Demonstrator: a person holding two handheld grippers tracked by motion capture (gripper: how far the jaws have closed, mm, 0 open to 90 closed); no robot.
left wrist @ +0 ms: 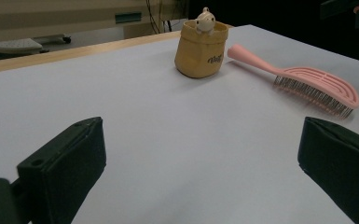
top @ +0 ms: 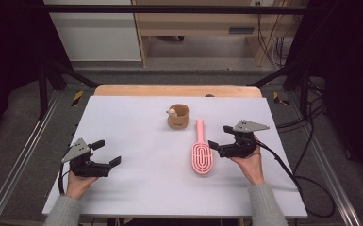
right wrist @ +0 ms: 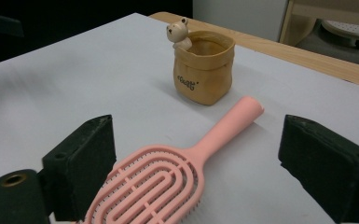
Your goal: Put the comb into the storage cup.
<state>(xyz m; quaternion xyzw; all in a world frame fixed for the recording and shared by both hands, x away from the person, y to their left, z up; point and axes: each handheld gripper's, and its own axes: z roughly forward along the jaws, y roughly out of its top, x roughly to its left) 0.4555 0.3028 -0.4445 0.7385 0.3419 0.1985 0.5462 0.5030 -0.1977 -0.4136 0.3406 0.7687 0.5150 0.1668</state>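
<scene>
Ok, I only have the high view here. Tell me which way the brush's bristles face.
Observer: The left gripper view shows the pink brush lying bristles down on the table.
Operator: Give me the right gripper's jaws.
Observer: The right gripper is open, its jaws either side of the brush head without touching it.
Operator: Describe the cup.
Observer: The tan cup has dark lettering on its side and a small bear figure at the rim.
</scene>
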